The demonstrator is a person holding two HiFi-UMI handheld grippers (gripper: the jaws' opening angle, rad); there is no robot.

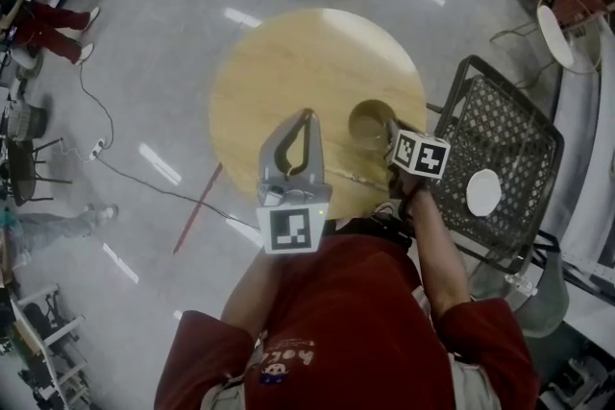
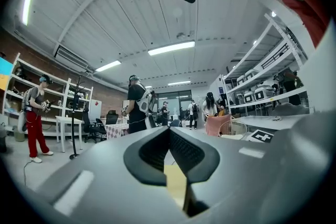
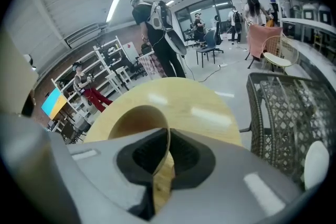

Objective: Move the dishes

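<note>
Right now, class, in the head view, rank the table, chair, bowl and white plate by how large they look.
1. table
2. chair
3. bowl and plate: these look about alike. The plate lies lower on the chair, farther from the camera, so I leave them unranked.

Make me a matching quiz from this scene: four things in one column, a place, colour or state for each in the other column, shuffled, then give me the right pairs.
Things:
1. wooden bowl
2. white plate
3. left gripper
4. chair

Descriptions:
a. black mesh
b. jaws shut, nothing between them
c. rim pinched by the right gripper
d. lying on the chair seat

Pairs: 1-c, 2-d, 3-b, 4-a.
</note>
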